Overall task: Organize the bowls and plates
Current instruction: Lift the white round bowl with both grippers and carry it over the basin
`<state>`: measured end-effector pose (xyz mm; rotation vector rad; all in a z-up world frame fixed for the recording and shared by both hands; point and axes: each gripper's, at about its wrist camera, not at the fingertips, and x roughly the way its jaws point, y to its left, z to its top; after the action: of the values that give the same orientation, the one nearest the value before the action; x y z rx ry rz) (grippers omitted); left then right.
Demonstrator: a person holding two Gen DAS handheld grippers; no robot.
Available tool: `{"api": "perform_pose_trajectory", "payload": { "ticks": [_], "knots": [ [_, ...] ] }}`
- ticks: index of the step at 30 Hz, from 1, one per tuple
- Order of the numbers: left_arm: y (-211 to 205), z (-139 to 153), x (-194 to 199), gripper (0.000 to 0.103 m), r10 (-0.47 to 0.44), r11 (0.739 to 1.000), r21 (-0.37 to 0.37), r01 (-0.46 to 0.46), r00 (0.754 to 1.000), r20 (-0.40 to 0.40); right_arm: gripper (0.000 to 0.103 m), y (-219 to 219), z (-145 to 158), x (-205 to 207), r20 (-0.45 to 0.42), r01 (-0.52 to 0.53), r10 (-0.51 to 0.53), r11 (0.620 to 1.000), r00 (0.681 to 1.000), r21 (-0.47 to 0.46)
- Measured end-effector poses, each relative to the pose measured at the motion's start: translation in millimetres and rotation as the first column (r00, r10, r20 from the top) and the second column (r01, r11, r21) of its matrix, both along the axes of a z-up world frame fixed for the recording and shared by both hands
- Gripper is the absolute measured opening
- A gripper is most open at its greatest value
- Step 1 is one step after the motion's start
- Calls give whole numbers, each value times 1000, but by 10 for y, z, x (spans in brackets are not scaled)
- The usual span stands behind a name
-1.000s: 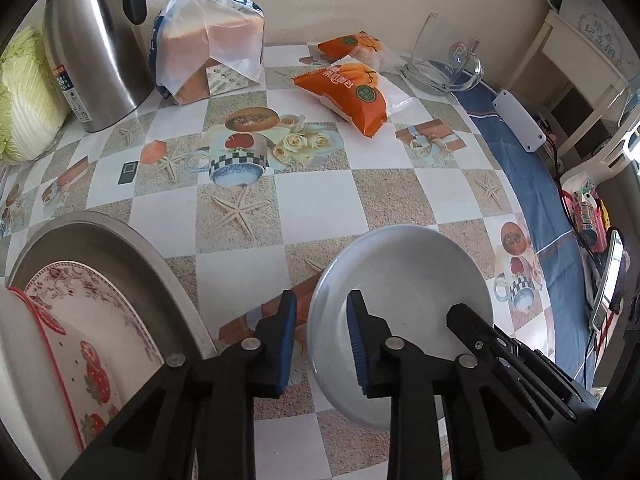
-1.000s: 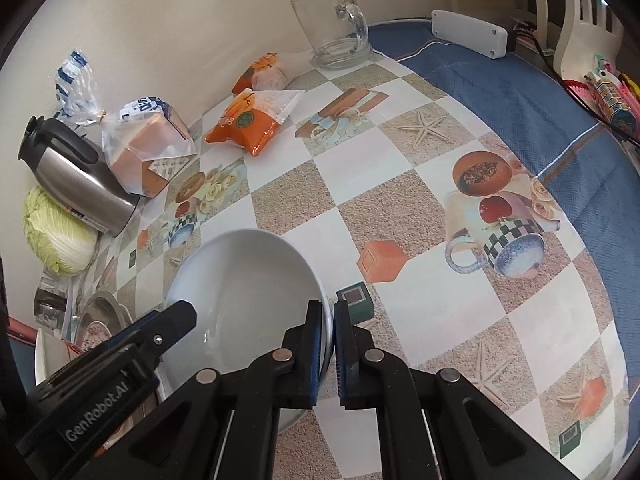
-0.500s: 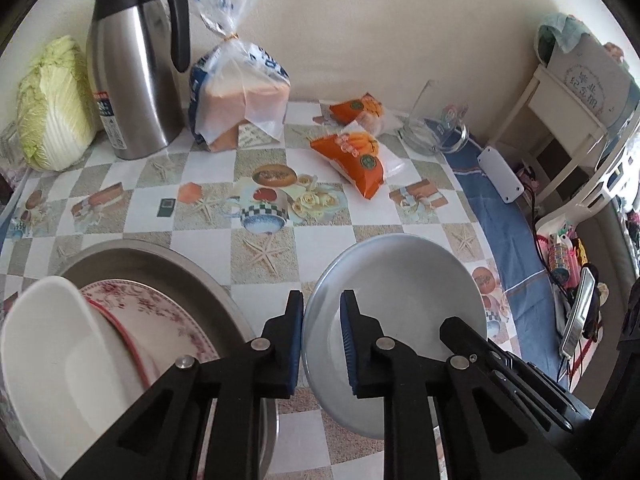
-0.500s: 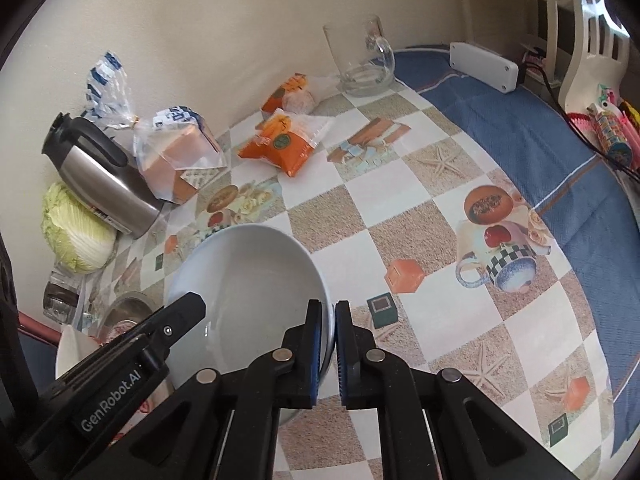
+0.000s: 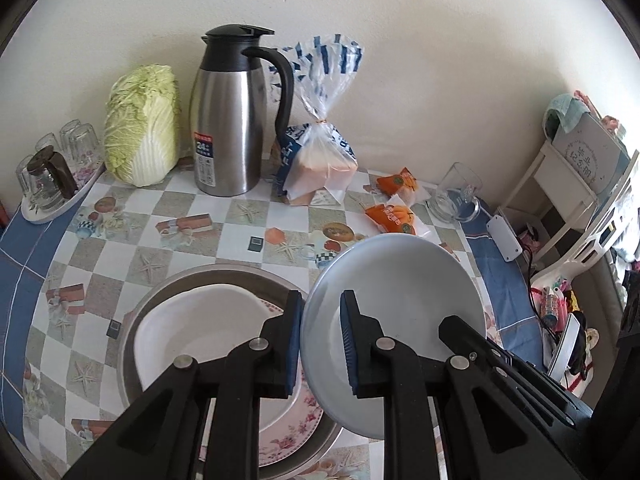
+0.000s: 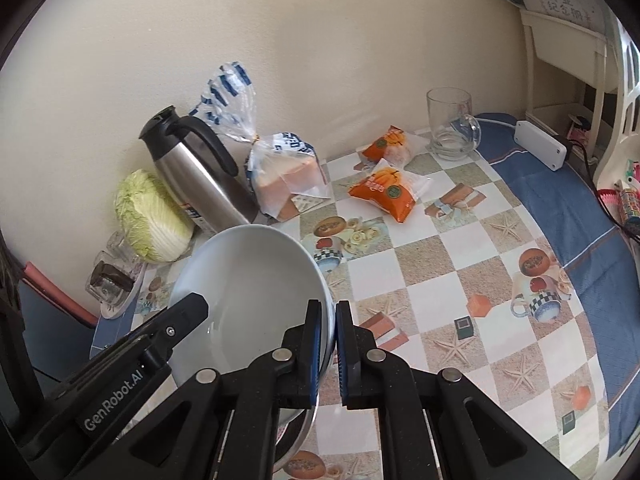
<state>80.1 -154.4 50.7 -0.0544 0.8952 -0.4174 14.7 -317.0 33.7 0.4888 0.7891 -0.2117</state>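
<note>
Both hand-held grippers clamped the pale blue bowl [image 5: 394, 304]: left hand-held gripper [image 5: 320, 340] on its left rim, right hand-held gripper [image 6: 328, 344] on its right. Bowl hung just right of the steel basin [image 5: 160, 292]. Advice: carry level, lower onto the white dish [image 5: 200, 332] before releasing.

Both wrist views angled down, close over table [image 5: 192, 248], sharing bowl [image 5: 396, 280]
</note>
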Motion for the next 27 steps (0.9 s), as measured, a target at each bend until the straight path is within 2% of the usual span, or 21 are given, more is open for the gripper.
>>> {"api": "perform_pose_trajectory", "payload": {
  "ticks": [7, 16, 22, 27],
  "knots": [
    [458, 109, -56, 19, 66, 997, -30, -66, 998, 24, 8, 424, 175, 33, 28, -72, 73, 997, 997, -39],
    [1020, 109, -64, 19, 157, 985, -69, -155, 988, 16, 8, 942, 215, 147, 38, -171, 173, 984, 984, -52],
    [1263, 23, -45, 19, 188, 978, -85, -188, 982, -9, 8, 1211, 164, 237, 24, -223, 225, 973, 974, -59],
    [1296, -52, 6, 19, 184, 979, -89, -186, 983, -28, 8, 1329, 113, 274, 4, -236, 237, 969, 971, -77]
  ]
}}
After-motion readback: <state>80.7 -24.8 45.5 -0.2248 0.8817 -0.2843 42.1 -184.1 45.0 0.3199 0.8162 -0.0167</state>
